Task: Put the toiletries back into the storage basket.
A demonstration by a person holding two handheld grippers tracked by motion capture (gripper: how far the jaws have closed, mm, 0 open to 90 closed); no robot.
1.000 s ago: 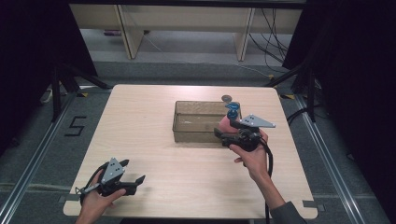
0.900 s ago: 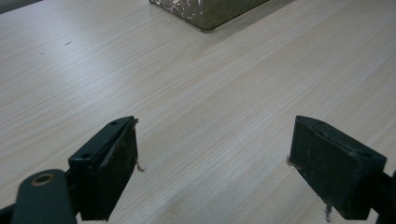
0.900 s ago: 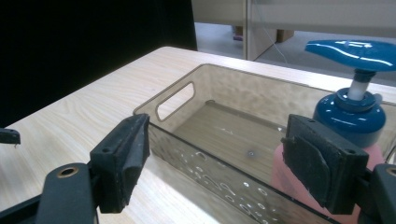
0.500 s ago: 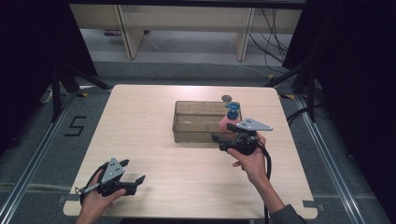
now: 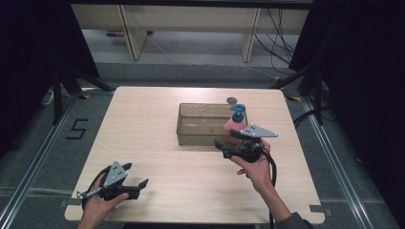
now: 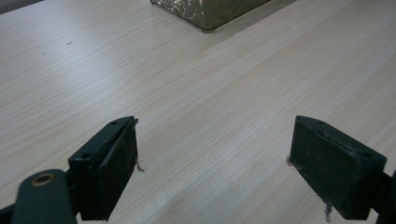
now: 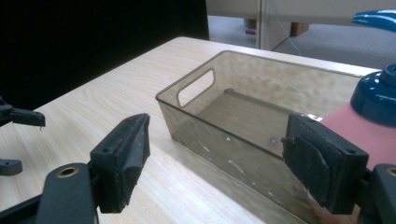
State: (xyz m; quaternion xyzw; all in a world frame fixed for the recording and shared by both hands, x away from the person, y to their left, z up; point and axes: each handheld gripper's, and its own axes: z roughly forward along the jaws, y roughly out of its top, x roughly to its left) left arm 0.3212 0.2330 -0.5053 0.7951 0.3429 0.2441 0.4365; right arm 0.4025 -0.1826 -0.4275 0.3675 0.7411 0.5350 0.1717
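A clear brownish bin (image 5: 204, 125) stands at the middle of the table, with nothing in it. A pink bottle (image 5: 233, 125) with a blue cap (image 5: 237, 110) stands upright against the bin's right end. My right gripper (image 5: 222, 149) is open just in front of the bin's near right corner, pointing left. In the right gripper view its jaws (image 7: 217, 140) frame the bin (image 7: 243, 116), with the pink bottle (image 7: 362, 135) behind the right jaw. My left gripper (image 5: 135, 174) is open and holds nothing, low over the table's front left; its jaws (image 6: 212, 140) span bare wood.
A small dark round object (image 5: 231, 100) lies on the table behind the bin. The bin's corner (image 6: 210, 11) shows far ahead in the left gripper view. The light wooden table (image 5: 143, 124) has dark floor on all sides.
My right gripper has drawn back toward the person and slightly left, away from the bottle. The bottle, the bin and the left gripper have stayed in place.
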